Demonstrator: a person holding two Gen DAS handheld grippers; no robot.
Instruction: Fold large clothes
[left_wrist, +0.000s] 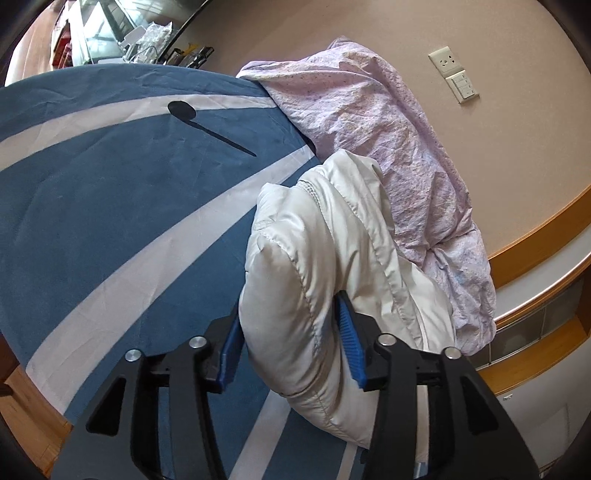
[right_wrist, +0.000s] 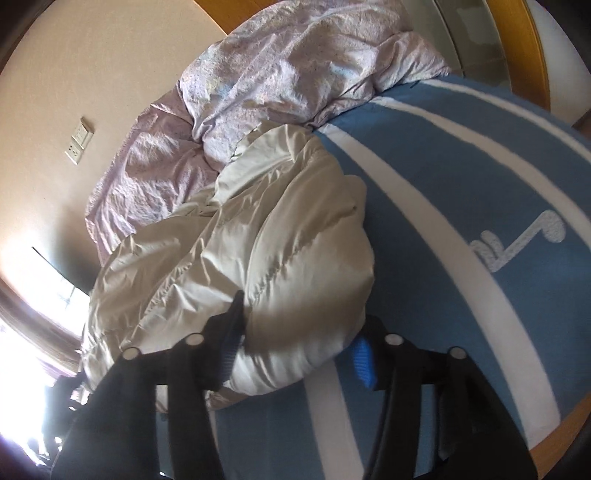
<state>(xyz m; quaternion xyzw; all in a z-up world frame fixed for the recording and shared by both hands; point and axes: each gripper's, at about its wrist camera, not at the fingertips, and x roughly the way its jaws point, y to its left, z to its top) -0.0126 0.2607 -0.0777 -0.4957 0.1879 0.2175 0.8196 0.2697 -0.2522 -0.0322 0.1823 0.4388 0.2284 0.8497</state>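
A white puffy jacket lies bunched on a blue bed sheet with white stripes. My left gripper has its blue-padded fingers on either side of a thick fold of the jacket and grips it. In the right wrist view the jacket fills the middle. My right gripper also straddles a thick fold of it, with its fingers pressed into the fabric.
A crumpled lilac duvet is heaped against the beige wall behind the jacket; it also shows in the right wrist view. A wall socket sits above it. A wooden headboard ledge runs on the right. A cluttered shelf stands beyond the bed.
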